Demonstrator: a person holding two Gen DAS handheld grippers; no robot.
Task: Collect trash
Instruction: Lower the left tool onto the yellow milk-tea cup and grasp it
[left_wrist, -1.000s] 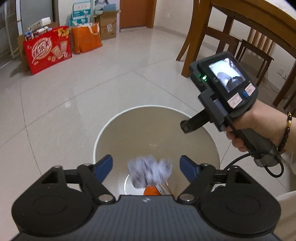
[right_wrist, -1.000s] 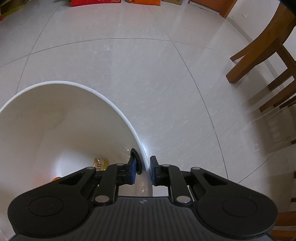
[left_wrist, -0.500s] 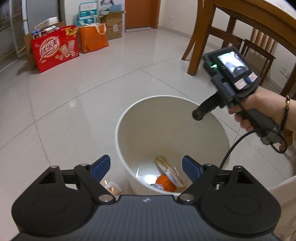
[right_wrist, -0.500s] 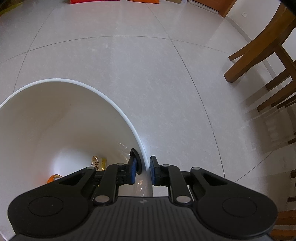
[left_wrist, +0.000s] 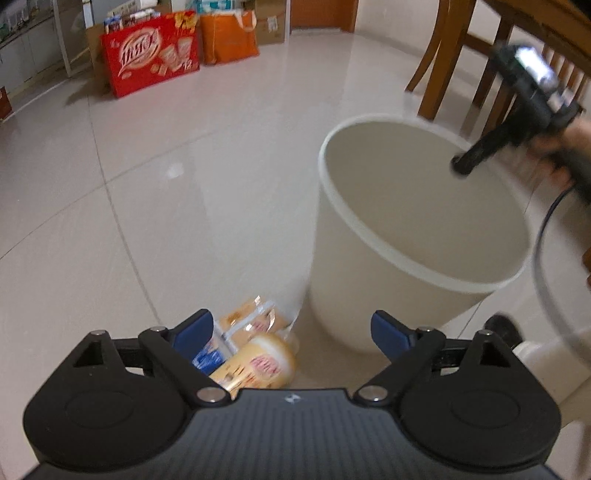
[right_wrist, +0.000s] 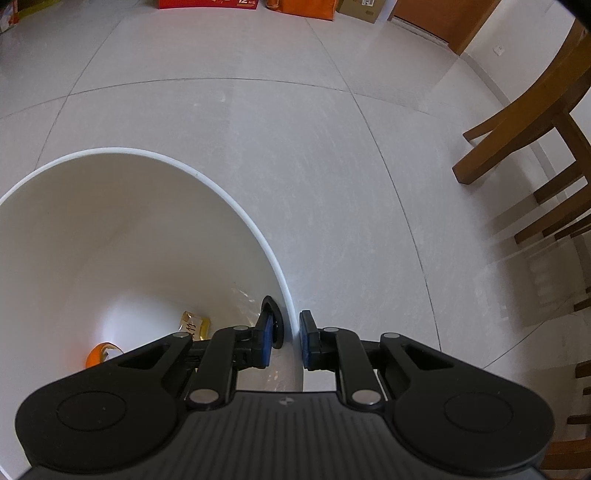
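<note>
Pale glossy floor tiles (left_wrist: 192, 206) fill both views, with wooden chair legs (right_wrist: 517, 147) at the right. Against the far wall I see a red carton (left_wrist: 151, 55) printed with large white Chinese characters and a "12" near its lower corner, and beside it an orange bag (left_wrist: 229, 35); the smaller print on both is too blurred to read.

Left wrist view: my left hand-held gripper (left_wrist: 291, 332) hangs over the floor just beside the white bin (left_wrist: 347, 295), its blue pads (left_wrist: 194, 330) wide apart and the jaws opening, with nothing pressed between them. Below it, on the floor at the foot of the bin, lie the snack wrappers (left_wrist: 251, 317), clear film with orange-and-red labels, and a tan cup-shaped packet (left_wrist: 258, 365) with a red label; the lettering cannot be read.

Right wrist view: my right hand-held gripper (right_wrist: 284, 338) is clamped on the bin's rim (right_wrist: 258, 229), one pad inside the wall and one outside. At the bottom of the bin rest a gold wrapper (right_wrist: 194, 323) with dark characters, only partly legible, and an orange piece of trash (right_wrist: 99, 352). In the left view the person's hand (left_wrist: 561, 151) holding this device appears blurred at the far rim
</note>
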